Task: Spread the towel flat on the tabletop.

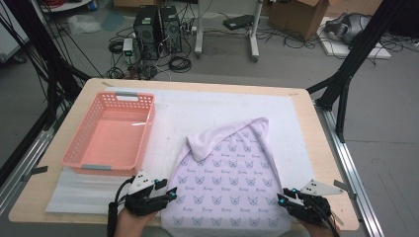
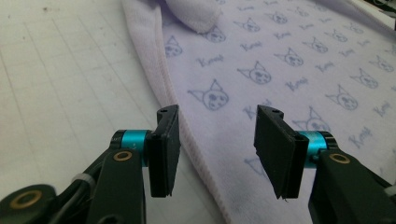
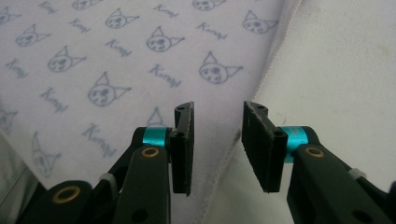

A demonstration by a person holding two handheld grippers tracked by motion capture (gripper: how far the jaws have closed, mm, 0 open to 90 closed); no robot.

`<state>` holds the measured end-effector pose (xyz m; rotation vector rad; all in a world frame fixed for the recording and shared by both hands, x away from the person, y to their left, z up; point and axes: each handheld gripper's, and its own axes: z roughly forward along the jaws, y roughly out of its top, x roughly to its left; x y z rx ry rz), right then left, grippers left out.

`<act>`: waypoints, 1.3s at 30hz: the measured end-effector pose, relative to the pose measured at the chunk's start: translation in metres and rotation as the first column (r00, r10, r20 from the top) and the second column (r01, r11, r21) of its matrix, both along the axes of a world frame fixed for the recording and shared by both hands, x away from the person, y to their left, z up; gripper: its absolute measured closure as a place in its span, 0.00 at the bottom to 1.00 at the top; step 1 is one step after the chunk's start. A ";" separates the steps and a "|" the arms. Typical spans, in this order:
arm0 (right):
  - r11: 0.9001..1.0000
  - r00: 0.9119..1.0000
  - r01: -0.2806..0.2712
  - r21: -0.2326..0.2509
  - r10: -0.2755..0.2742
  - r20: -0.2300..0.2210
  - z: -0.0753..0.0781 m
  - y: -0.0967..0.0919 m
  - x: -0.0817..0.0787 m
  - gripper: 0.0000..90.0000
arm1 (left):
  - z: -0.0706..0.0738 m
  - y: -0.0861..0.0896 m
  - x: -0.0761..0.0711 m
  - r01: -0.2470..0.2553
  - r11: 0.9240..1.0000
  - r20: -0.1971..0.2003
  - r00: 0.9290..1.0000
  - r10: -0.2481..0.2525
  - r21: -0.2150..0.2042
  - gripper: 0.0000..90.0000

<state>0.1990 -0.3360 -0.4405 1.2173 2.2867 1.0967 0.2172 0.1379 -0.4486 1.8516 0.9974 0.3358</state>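
The pale lilac cat-print cloth (image 1: 230, 185) is spread on the white padded mat (image 1: 197, 106) right of the pink plastic basket (image 1: 111, 133), its near hems framed by the left gripper (image 1: 168, 193) and right gripper (image 1: 285, 196), both held with jaws spread, pinching nothing.

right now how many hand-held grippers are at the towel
2. The left hand-held gripper sits at the near left edge of the cat-print towel, jaws open. The right hand-held gripper sits at its near right edge, jaws open too.
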 end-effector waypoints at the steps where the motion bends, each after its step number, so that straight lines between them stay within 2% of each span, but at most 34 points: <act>1: 1.000 1.000 0.005 -0.003 -0.005 0.003 0.000 0.000 0.001 0.68 | 0.001 0.000 0.002 -0.005 1.000 0.009 1.000 0.005 0.001 0.56; 4: 1.000 1.000 0.020 -0.003 -0.019 0.023 0.003 -0.002 0.008 0.66 | 0.004 -0.004 0.011 0.004 1.000 0.030 1.000 -0.003 -0.010 0.56; 7: 0.998 0.998 0.052 0.018 -0.053 0.037 0.005 -0.007 0.016 0.64 | 0.004 -0.010 0.024 0.010 1.000 0.021 1.000 -0.009 -0.016 0.54; 9: 0.998 0.997 0.064 0.025 -0.065 0.033 0.004 -0.009 0.023 0.64 | 0.003 -0.015 0.034 0.017 1.000 0.019 1.000 -0.017 -0.004 0.53; 15: 0.998 0.998 0.066 0.008 -0.066 0.004 -0.007 -0.006 0.046 0.64 | 0.000 -0.027 0.057 0.025 0.999 -0.011 1.000 -0.024 0.031 0.53; 17: 0.998 0.998 0.061 0.011 -0.061 -0.007 -0.009 -0.003 0.053 0.66 | -0.002 -0.029 0.063 0.007 0.999 -0.029 1.000 -0.005 0.053 0.53; 19: 0.999 0.999 0.050 0.012 -0.050 -0.003 -0.009 -0.001 0.058 0.71 | -0.003 -0.029 0.068 -0.014 0.998 -0.063 0.998 0.019 0.065 0.56; 20: 0.999 0.999 0.048 0.002 -0.048 -0.006 -0.009 0.000 0.060 0.75 | -0.003 -0.029 0.069 -0.035 0.997 -0.060 0.997 0.040 0.072 0.63; 22: 0.999 0.999 0.034 0.001 -0.034 -0.010 -0.008 -0.001 0.062 0.92 | -0.003 -0.027 0.069 -0.049 0.993 -0.049 0.997 0.054 0.105 0.81; 23: 1.000 1.000 0.021 0.001 -0.021 -0.013 -0.008 -0.001 0.063 0.96 | -0.003 -0.025 0.070 -0.049 0.993 -0.048 0.997 0.055 0.111 0.90; 24: 1.000 1.000 0.023 -0.002 -0.023 -0.020 -0.007 -0.001 0.063 0.96 | -0.003 -0.024 0.070 -0.049 0.994 -0.054 0.997 0.055 0.102 0.94; 30: 0.999 0.999 0.033 -0.008 -0.033 -0.039 -0.005 -0.009 0.053 0.97 | -0.003 -0.015 0.064 -0.052 0.996 -0.062 0.996 0.056 0.077 0.95; 39: 1.000 0.997 0.023 -0.013 -0.024 -0.074 -0.001 -0.019 0.041 0.96 | -0.004 0.000 0.053 -0.038 0.998 -0.097 0.994 0.042 0.042 0.95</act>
